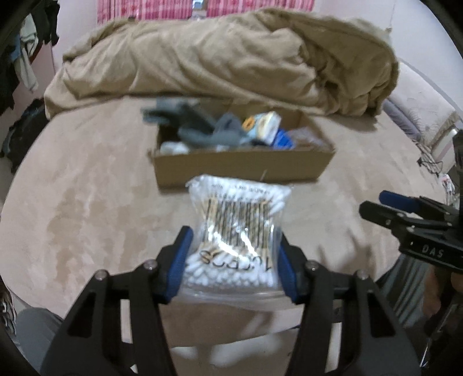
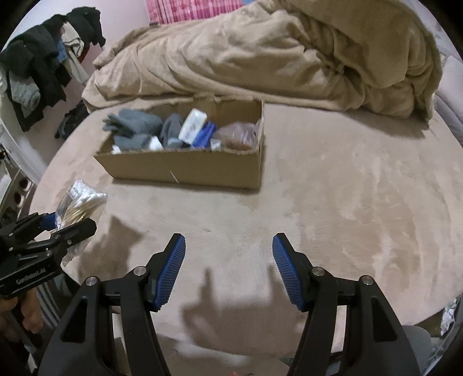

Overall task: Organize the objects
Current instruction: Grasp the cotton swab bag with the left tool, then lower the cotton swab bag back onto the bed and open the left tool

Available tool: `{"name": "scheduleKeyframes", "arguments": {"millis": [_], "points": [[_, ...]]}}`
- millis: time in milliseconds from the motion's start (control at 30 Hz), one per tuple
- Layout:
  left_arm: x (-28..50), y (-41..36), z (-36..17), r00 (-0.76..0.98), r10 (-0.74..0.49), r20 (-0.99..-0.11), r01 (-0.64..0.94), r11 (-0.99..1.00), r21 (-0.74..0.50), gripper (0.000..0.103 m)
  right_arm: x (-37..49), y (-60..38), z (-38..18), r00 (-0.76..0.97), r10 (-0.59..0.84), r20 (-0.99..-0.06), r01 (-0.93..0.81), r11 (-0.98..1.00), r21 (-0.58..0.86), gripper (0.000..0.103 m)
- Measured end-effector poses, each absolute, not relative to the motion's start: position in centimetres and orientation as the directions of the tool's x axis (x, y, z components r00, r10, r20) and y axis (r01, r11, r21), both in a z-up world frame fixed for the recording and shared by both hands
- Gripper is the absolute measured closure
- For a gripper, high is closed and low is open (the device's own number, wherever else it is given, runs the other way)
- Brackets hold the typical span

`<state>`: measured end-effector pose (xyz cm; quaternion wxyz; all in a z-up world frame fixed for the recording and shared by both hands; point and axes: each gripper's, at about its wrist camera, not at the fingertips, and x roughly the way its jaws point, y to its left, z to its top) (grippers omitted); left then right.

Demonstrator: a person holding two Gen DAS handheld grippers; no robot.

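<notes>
My left gripper (image 1: pixel 233 240) is shut on a clear bag of cotton swabs (image 1: pixel 235 231) and holds it above the bed, in front of an open cardboard box (image 1: pixel 240 170). The box holds grey socks (image 1: pixel 196 127), a white packet and blue items. In the right wrist view the box (image 2: pixel 188 167) sits ahead to the left, and the left gripper with the bag of cotton swabs (image 2: pixel 78 202) shows at the far left. My right gripper (image 2: pixel 228 245) is open and empty above the bed's beige cover (image 2: pixel 332 202).
A crumpled tan blanket (image 2: pixel 275 55) lies behind the box. Dark clothes (image 2: pixel 43 57) hang at the left beyond the bed's edge. A pink curtain (image 1: pixel 202 8) is at the back. The right gripper shows at the right in the left wrist view (image 1: pixel 405 214).
</notes>
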<state>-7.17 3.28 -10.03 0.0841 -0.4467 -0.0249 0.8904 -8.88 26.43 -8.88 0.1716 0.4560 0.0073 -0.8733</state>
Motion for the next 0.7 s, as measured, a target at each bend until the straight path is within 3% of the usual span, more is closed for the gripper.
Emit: {"name": "scheduleKeyframes", "arguments": {"millis": [700], "points": [[-10.4, 6.3, 1.4, -0.710, 0.212, -0.671, -0.207, -0.974, -0.089, 0.047, -10.6, 27.8, 2.3, -0.684, -0.367, -0.630, 0.329, -0.927, 0.182, 0.037]]}}
